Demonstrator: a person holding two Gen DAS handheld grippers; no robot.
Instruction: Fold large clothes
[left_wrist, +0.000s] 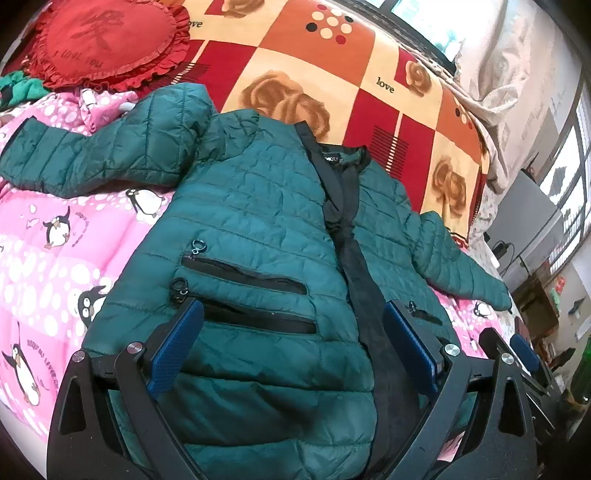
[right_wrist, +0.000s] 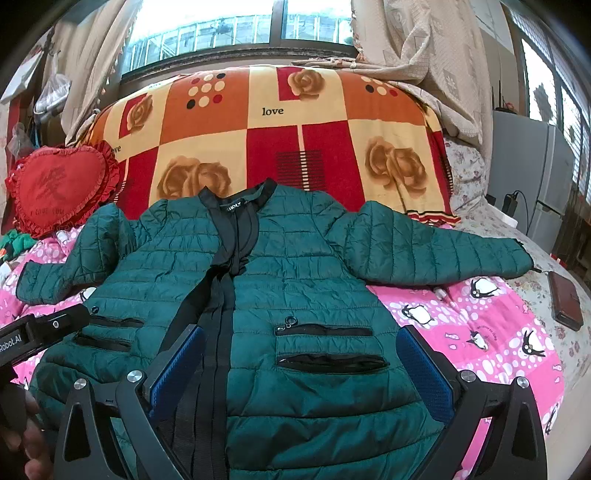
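A dark green quilted puffer jacket (right_wrist: 295, 266) with black trim lies front-up on a bed, spread over a pink penguin-print quilt (right_wrist: 480, 332). Its black collar (right_wrist: 240, 201) points toward a red, orange and cream checked blanket with rose motifs (right_wrist: 280, 122), and its hem is nearest the cameras. Both sleeves stretch outward: one (right_wrist: 436, 247) reaches toward a brown wallet-like case (right_wrist: 565, 299) on the floral sheet, the other (right_wrist: 74, 254) toward a red heart-shaped frilled cushion (right_wrist: 59, 188). Two black zipped pockets (right_wrist: 328, 347) sit on each front panel, with ring pulls.

The left hand-held gripper (left_wrist: 291, 339) hovers above the lower part of the jacket, its blue-padded fingers (left_wrist: 177, 343) spread wide with nothing between them; whether they touch the fabric cannot be told. The right hand-held gripper (right_wrist: 301, 365) is likewise wide open and empty above the jacket's hem, straddling the pocket panel beside the black front placket (right_wrist: 218, 332). A person's fingers (right_wrist: 29, 439) show at the lower left edge of the right wrist view.
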